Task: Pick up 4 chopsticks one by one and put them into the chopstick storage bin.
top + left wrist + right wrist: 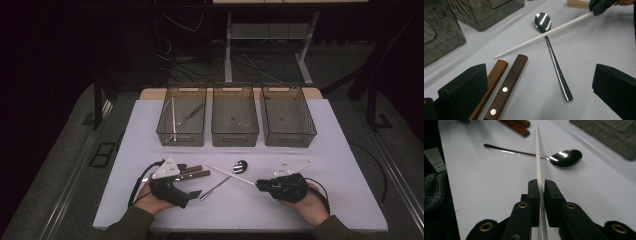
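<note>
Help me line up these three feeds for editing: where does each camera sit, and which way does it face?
High view: above the person's side, looking forward and down on the table; both hands show, with the left gripper and right gripper.
Left gripper view: rides the left gripper, looking between its open jaws at the wooden handles and spoon.
Right gripper view: rides the right gripper, looking along the white chopstick it clamps.
All three share the spoon and the chopstick.
</note>
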Demonstrator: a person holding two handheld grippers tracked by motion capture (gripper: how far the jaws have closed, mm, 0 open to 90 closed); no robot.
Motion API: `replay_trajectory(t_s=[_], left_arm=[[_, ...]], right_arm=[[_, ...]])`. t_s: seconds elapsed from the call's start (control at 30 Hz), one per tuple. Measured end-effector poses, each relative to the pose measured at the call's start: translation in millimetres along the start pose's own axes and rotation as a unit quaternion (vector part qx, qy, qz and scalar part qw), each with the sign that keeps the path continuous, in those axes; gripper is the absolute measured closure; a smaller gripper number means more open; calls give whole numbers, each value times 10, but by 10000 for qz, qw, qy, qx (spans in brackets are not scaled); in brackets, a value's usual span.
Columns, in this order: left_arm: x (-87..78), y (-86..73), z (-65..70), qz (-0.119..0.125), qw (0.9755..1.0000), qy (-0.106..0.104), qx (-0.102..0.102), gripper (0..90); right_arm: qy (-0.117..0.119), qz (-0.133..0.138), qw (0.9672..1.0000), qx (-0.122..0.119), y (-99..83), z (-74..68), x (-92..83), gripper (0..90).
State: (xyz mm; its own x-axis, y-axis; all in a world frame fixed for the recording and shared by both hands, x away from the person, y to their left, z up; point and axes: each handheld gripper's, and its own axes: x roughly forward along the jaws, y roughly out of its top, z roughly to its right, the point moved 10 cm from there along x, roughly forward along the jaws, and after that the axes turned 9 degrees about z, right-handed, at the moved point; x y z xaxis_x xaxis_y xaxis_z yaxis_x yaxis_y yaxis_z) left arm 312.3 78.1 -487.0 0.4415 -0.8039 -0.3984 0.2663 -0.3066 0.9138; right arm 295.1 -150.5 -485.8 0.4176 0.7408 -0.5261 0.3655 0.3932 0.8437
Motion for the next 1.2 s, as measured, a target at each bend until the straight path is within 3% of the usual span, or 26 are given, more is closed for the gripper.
replay_trajectory(t_s=[0.33,0.83,1.2], left_arm=[[3,2,0,13,10000,-1,-5,0],[-3,2,-3,-5,10000,-11,-3,0],[0,2,-7,-5,10000,-4,-21,0]], right_arm=[[121,464,9985,280,156,78,-135,838],[173,854,9952,455,356,123,-202,840],[140,1031,9939,357,577,185,-230,840]])
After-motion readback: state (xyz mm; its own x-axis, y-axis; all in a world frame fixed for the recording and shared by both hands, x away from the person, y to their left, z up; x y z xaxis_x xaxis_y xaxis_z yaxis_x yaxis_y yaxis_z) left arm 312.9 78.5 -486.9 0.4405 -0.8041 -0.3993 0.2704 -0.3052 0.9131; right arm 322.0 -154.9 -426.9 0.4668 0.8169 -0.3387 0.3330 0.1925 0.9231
